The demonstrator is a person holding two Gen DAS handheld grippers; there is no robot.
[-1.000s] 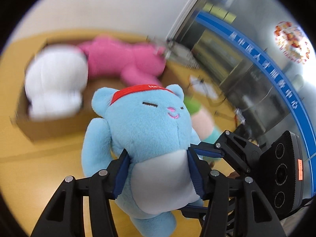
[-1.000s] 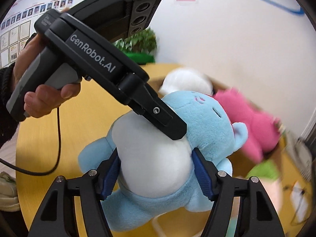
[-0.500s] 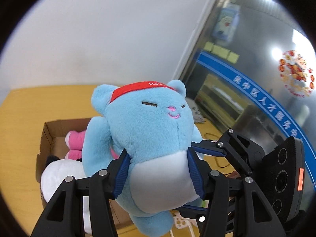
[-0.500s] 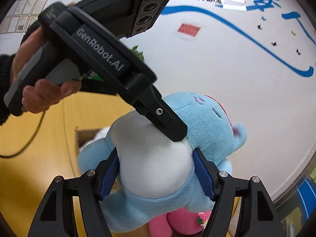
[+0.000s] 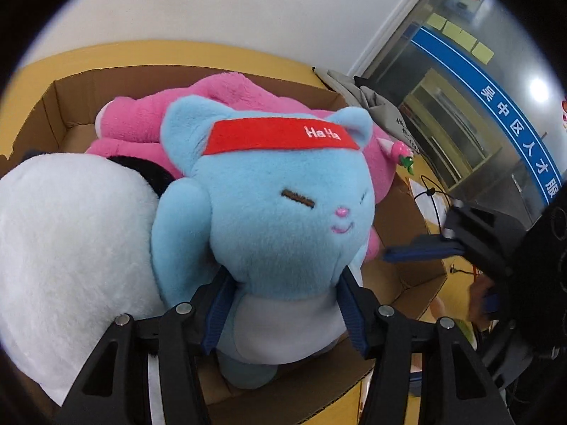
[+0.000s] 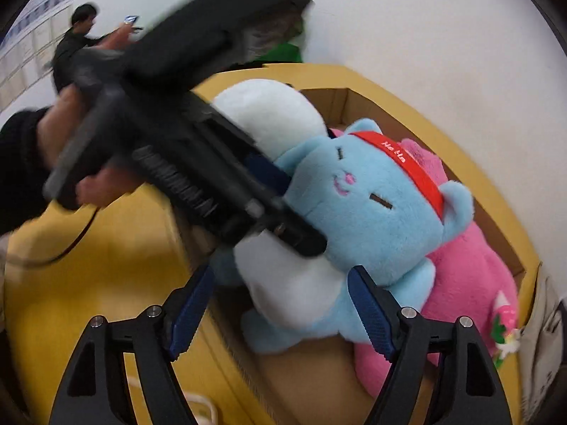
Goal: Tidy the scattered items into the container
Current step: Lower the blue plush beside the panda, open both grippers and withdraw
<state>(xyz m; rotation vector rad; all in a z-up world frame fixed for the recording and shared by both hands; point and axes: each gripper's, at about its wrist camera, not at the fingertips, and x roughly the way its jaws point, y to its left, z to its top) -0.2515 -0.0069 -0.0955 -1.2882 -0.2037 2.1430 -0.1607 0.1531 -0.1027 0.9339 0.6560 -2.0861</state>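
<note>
a: largest first. cardboard box [image 5: 418, 283] on the yellow table [image 6: 88, 283], already holding a white plush [image 5: 71, 255] and a pink plush [image 5: 226, 106].

b: and the blue bear plush [image 5: 283, 212]?

a: down inside the box, between the white plush and the pink plush, touching both. its long axis runs from the feet near the box floor up to the red headband [image 5: 283, 134], head tilted toward the far wall.

b: left gripper [image 5: 283, 313]?

a: clamped on the bear's white belly, a blue pad pressed in on each side. the bear sits straight ahead of it, along the fingers.

b: right gripper [image 6: 280, 306]?

a: jaws spread, pads standing off the plush on both sides, gripping nothing. the bear lies just ahead of it, slightly right of centre.

b: so which one governs the next move?

a: my judgement: the left, being the only one in contact. the bear looks seated, so parting those jaws and backing out along the bear's axis should leave it in place.
</note>
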